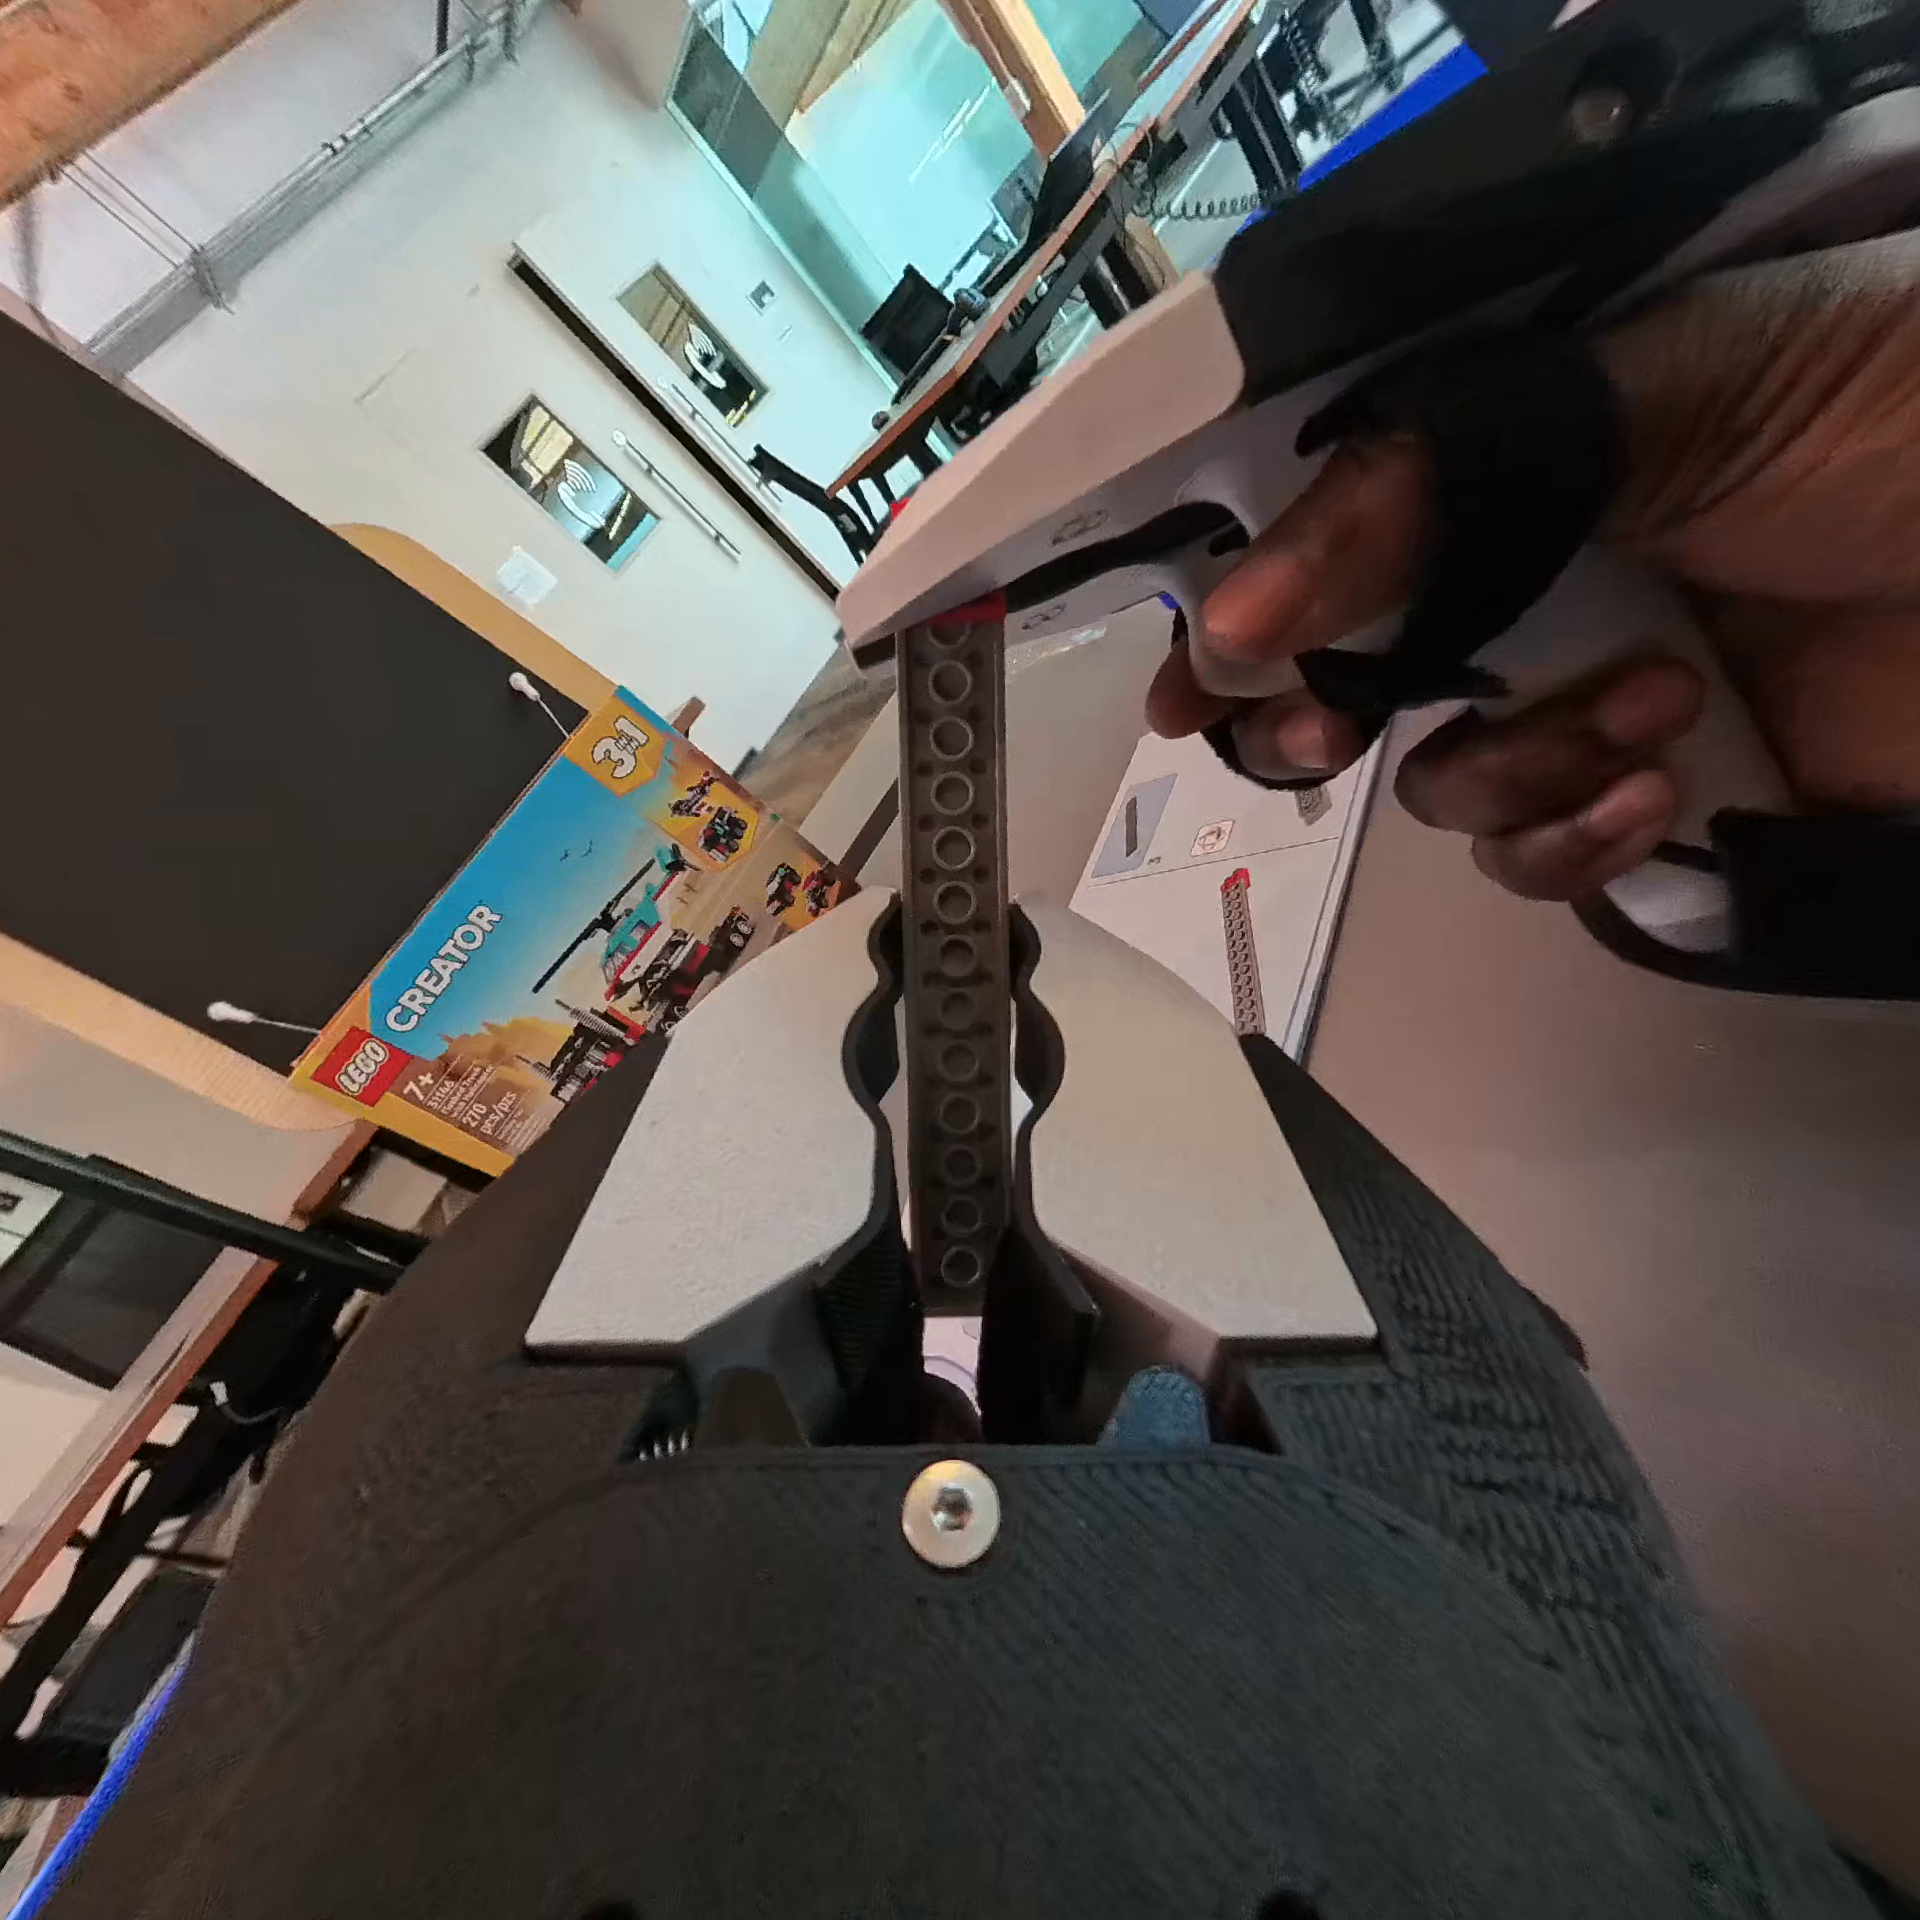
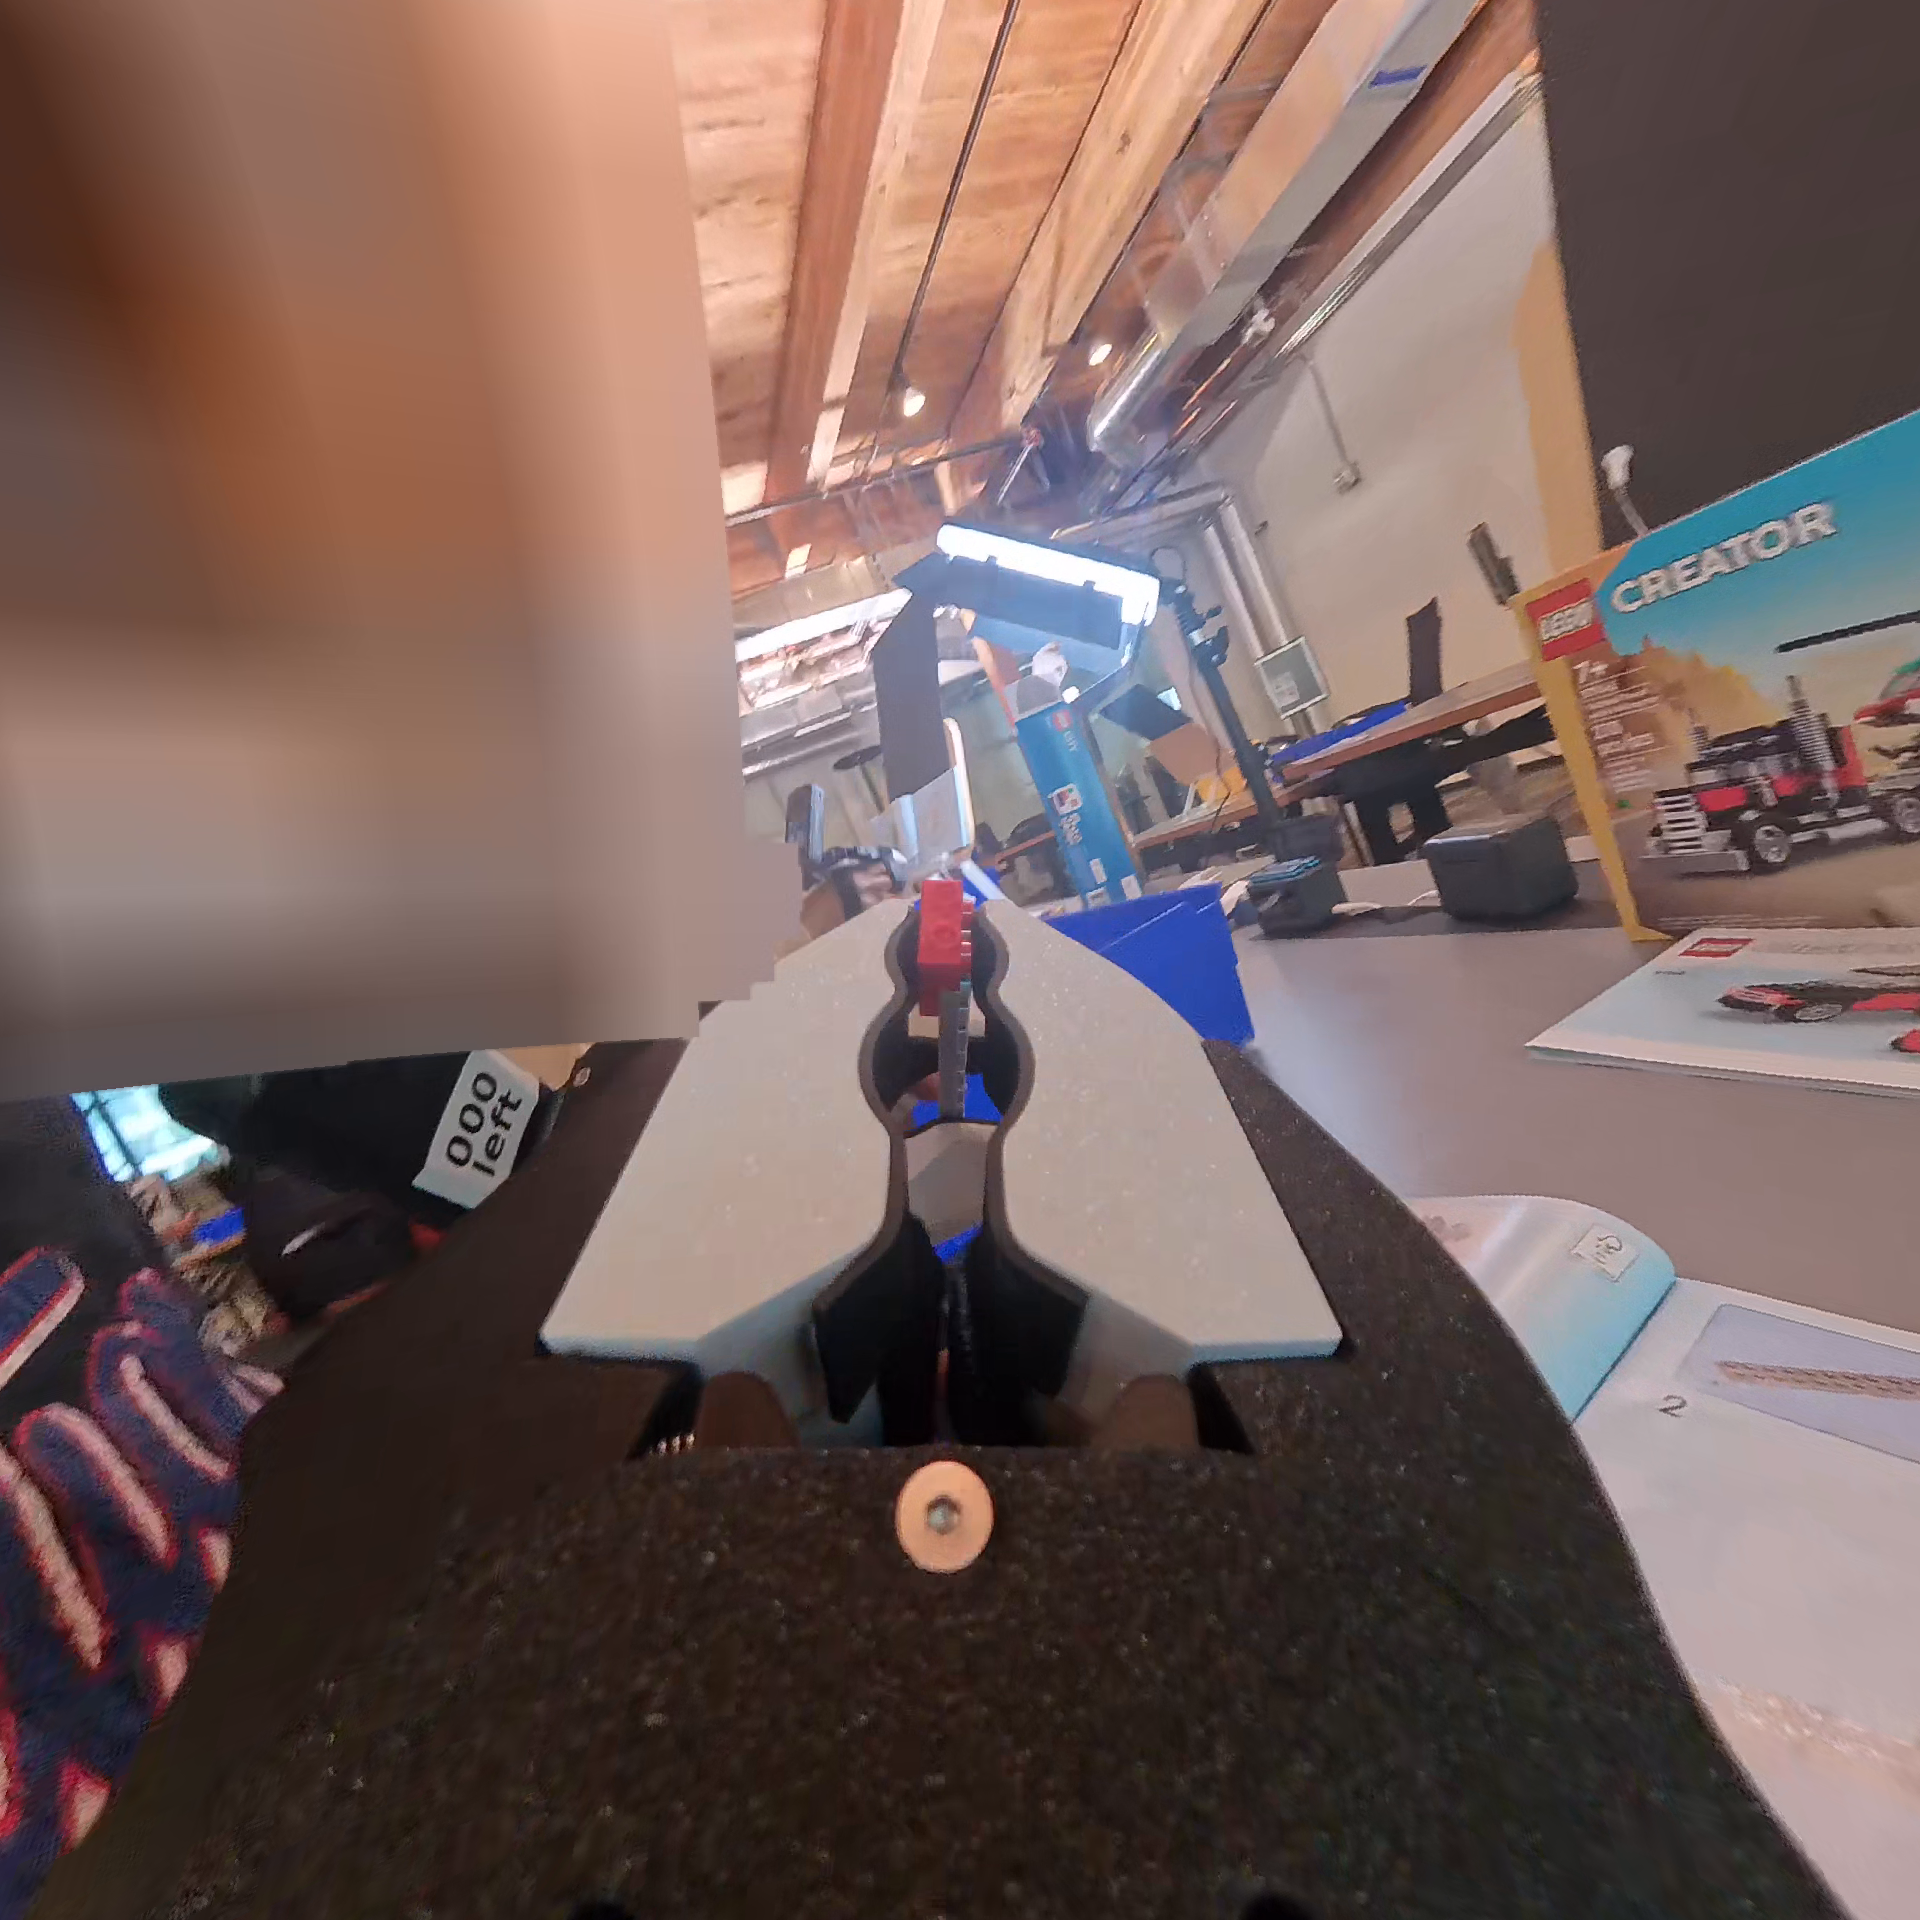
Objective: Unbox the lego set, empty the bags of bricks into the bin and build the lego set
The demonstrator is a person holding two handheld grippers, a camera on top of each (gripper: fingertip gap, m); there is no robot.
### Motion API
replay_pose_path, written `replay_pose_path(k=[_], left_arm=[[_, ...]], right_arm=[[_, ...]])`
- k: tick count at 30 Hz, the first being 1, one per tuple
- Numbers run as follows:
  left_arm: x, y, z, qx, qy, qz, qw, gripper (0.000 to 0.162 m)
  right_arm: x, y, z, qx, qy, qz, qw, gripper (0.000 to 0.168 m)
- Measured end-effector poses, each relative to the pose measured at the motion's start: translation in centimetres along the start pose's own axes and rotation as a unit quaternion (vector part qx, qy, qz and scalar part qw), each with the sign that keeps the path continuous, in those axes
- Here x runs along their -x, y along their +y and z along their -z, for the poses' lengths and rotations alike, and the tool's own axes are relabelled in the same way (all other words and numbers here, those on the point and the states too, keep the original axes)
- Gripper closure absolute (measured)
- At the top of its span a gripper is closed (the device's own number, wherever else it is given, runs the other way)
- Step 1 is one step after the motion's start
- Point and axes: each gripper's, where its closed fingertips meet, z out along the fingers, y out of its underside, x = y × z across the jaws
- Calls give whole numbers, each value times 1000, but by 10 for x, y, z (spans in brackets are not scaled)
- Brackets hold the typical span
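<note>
The lego box (image 1: 582, 935) stands upright at the back of the grey table (image 2: 1455, 1091), with open instruction booklets (image 2: 1766, 1455) lying in front of it and a blue bin (image 2: 1164, 956) farther off. The left gripper (image 1: 954, 935) pinches a long grey plate (image 1: 954, 831) by its edges at mid-length, held up off the table. The right gripper (image 2: 943, 935) pinches a small red brick (image 2: 940, 930) at that plate's far end, probably pressing it on, though the joint is partly hidden. The plate looks light, stiff and smooth, so it could pivot in the jaws; gripping nearer the brick would steady it.
</note>
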Motion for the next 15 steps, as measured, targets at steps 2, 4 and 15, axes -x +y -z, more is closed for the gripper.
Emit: replay_pose_path(k=[2, 4, 15], left_arm=[[4, 3, 5, -9, -19, -19, 1000, 145], [10, 11, 10, -3, -31, -49, 998, 145], [37, 17, 11, 23, -134, -333, 933, 145]], right_arm=[[-2, 4, 3, 24, 0, 12, 1000, 139], [-5, 7, 10, 59, 2, 28, 998, 116], [-4, 13, 5, 271, -72, 199, 939, 131]])
